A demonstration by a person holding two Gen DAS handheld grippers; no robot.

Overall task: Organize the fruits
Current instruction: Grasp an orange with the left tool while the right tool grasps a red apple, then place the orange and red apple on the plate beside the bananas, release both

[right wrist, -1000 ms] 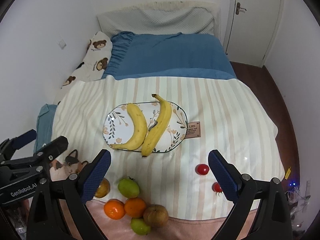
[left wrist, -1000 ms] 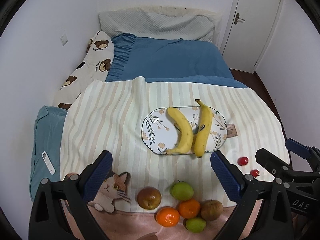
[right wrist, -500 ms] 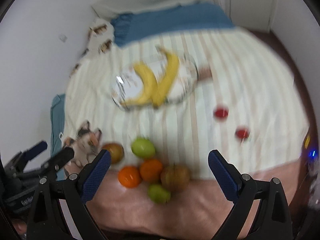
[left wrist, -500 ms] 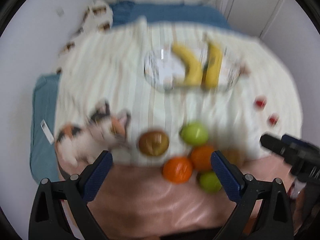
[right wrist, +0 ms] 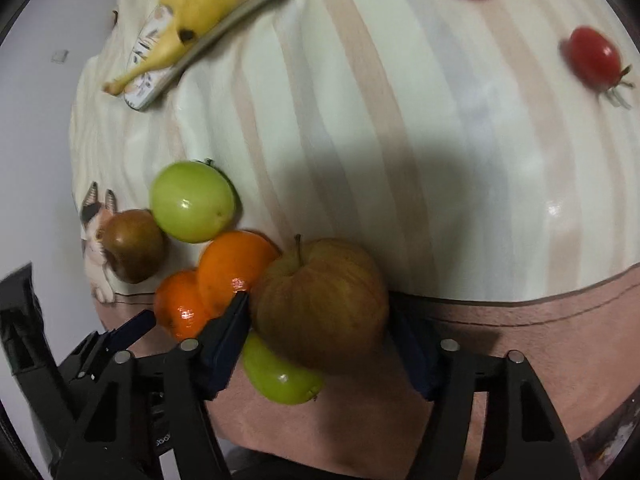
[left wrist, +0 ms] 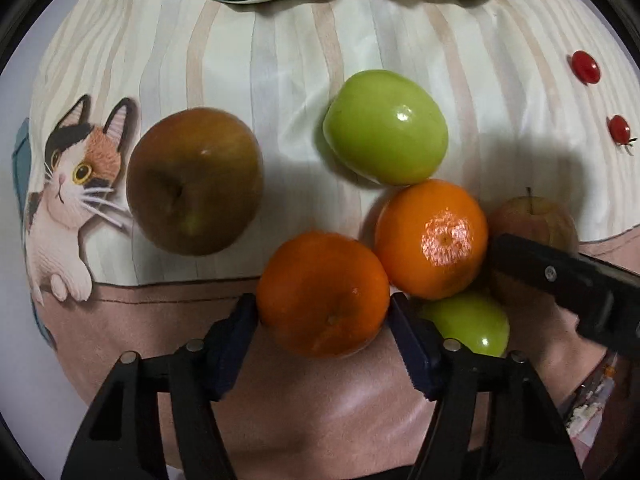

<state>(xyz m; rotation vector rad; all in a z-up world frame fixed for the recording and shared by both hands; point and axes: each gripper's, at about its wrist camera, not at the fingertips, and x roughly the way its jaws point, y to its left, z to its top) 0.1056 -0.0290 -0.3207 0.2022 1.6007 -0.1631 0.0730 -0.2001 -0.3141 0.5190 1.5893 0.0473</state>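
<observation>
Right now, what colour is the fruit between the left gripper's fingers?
Orange, shown best in the left wrist view.

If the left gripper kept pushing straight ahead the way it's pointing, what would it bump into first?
The orange already sits between the left gripper fingers, so that comes first. Just beyond it lies the second orange, which looks to be touching it, though depth is hard to judge.

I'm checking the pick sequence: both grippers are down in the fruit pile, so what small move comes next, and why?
Probably lift straight up. The left gripper clamps the near orange, the right gripper the reddish apple; neighbouring fruit touch both.
</observation>
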